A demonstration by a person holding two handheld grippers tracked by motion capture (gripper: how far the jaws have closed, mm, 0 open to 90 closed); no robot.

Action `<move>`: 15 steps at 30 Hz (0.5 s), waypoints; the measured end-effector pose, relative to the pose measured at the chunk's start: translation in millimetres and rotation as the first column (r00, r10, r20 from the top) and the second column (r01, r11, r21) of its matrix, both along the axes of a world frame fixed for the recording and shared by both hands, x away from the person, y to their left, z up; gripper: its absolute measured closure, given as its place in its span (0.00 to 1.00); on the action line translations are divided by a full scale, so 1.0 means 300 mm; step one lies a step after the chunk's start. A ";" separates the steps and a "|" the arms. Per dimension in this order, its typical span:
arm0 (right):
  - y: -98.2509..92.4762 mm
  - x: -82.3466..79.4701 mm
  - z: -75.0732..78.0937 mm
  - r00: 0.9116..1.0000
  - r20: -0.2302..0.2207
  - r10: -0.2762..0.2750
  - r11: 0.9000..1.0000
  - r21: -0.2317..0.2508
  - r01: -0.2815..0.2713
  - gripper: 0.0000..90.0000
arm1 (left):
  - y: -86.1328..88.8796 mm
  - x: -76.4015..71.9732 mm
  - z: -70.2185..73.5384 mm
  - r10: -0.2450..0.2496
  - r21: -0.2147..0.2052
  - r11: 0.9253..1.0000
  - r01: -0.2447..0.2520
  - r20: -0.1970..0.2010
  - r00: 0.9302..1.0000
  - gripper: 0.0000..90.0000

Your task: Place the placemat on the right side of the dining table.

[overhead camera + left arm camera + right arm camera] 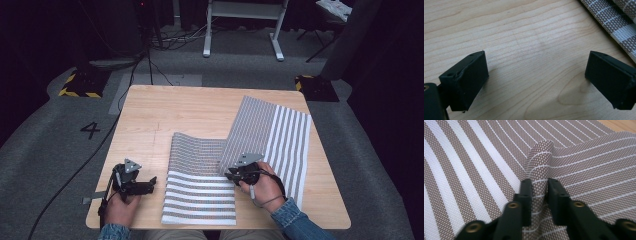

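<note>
Two striped woven placemats lie on the wooden table (200,107). One mat (200,195) rests in front of the person, its far end curled up. The other mat (287,137) lies to the right, its left part folded over and lifted. My right gripper (234,175) is shut on a pinched fold of that mat (539,165); the cloth stands up between the two black jaws in the right gripper view, where the right gripper (539,188) is seen close. My left gripper (150,184) stands open above bare wood at the front left, left gripper (536,75) jaws wide apart, a mat corner (614,20) at upper right.
The table's front edge (215,226) is close to the person's forearms. Cables run over the grey floor (50,150) left of the table. A white desk frame (245,30) stands behind, and yellow-black floor markers (80,85) sit at both back corners.
</note>
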State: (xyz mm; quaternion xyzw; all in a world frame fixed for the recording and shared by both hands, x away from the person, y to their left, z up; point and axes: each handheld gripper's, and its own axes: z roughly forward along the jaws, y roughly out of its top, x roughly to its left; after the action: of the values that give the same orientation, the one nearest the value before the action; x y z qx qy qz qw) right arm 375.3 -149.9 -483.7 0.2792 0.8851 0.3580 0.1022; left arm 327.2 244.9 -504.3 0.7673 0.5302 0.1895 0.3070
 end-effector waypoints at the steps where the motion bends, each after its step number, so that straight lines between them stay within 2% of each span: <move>1: -0.009 0.003 0.011 1.000 0.007 0.003 1.000 -0.004 -0.003 0.90 | 0.000 0.000 0.000 0.000 0.000 1.000 0.000 0.000 1.000 0.05; 4: -0.041 -0.003 0.048 0.999 0.041 -0.009 1.000 -0.004 0.009 0.93 | 0.000 0.000 0.000 -0.001 0.001 1.000 0.001 0.000 1.000 0.05; 8: -0.085 -0.018 0.077 0.997 0.069 -0.018 0.999 -0.041 0.021 0.93 | 0.000 0.000 0.000 -0.002 0.000 1.000 0.002 0.000 1.000 0.05; 12: -0.133 -0.053 0.081 0.997 0.073 -0.020 0.995 -0.095 0.027 0.93 | 0.000 0.000 0.000 -0.001 0.002 1.000 0.001 -0.001 1.000 0.05; 15: -0.175 -0.077 0.074 0.997 0.072 -0.035 0.992 -0.116 0.043 0.93 | 0.000 0.000 0.000 -0.002 0.000 1.000 0.002 -0.001 1.000 0.05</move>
State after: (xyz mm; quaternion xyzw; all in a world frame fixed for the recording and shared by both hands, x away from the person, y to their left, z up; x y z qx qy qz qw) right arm 352.3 -202.3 -461.4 0.2772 0.8949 0.3128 0.1563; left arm 327.3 245.0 -504.3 0.7679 0.5296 0.1886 0.3069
